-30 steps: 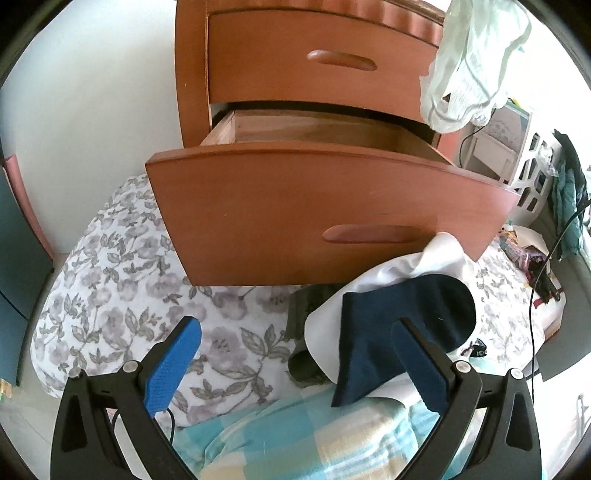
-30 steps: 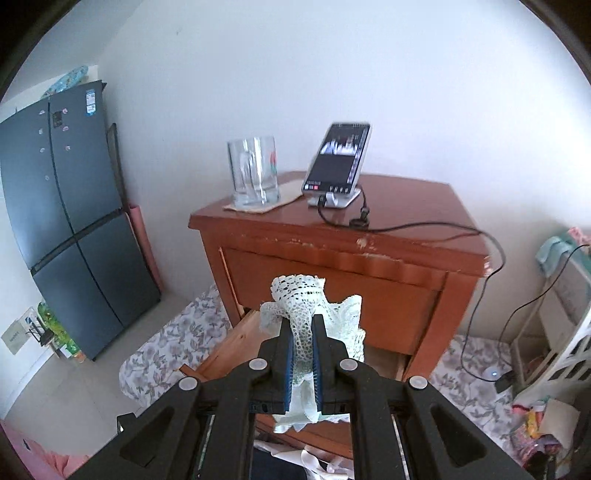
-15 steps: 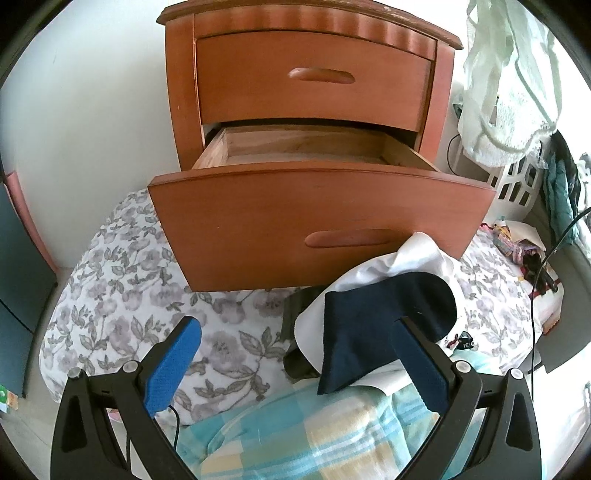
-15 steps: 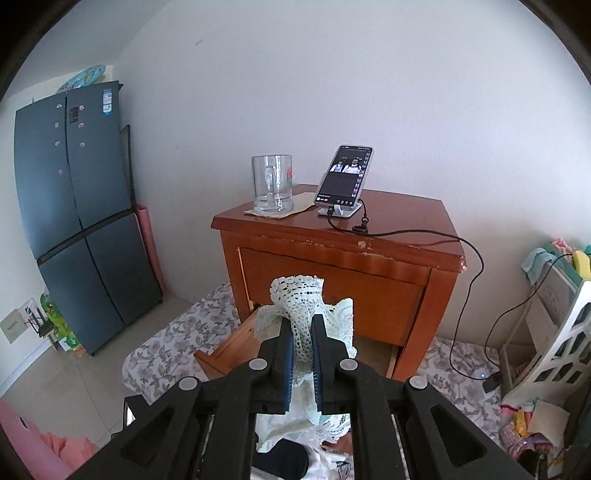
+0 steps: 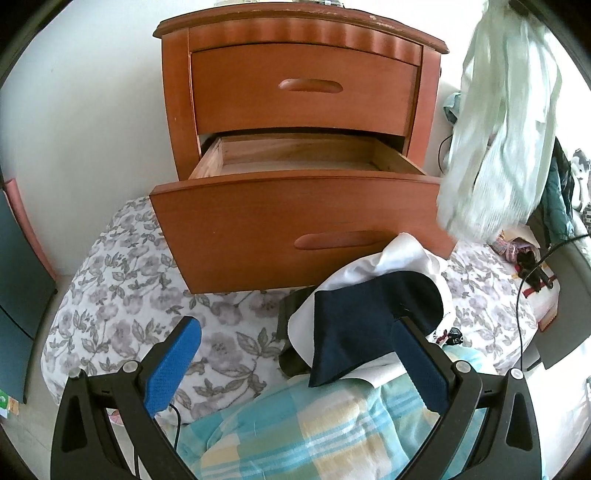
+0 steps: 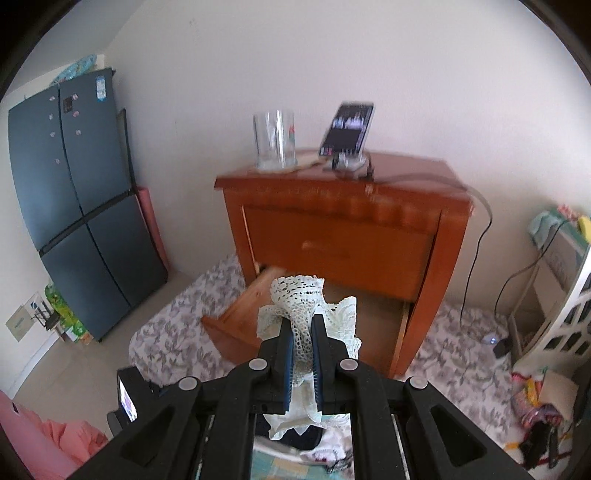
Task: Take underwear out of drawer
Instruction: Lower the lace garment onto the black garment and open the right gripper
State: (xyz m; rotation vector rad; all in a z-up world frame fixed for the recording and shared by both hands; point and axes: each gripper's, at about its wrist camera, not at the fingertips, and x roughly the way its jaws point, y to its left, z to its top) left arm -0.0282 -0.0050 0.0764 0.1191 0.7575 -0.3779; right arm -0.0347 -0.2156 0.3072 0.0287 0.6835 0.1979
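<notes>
Underwear blurred, drawer floor unseen

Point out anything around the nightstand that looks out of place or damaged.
The lower drawer hangs open and what shows of its inside looks empty. The nightstand's top edge has chipped finish. Clothes, including a navy sock on white fabric, lie heaped on the floor bedding. The right claw is shut on pale lace underwear.

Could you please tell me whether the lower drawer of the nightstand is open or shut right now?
Open. The lower drawer is pulled well out from the nightstand, and its bare wooden inside shows, while the upper drawer sits flush and shut.
</notes>
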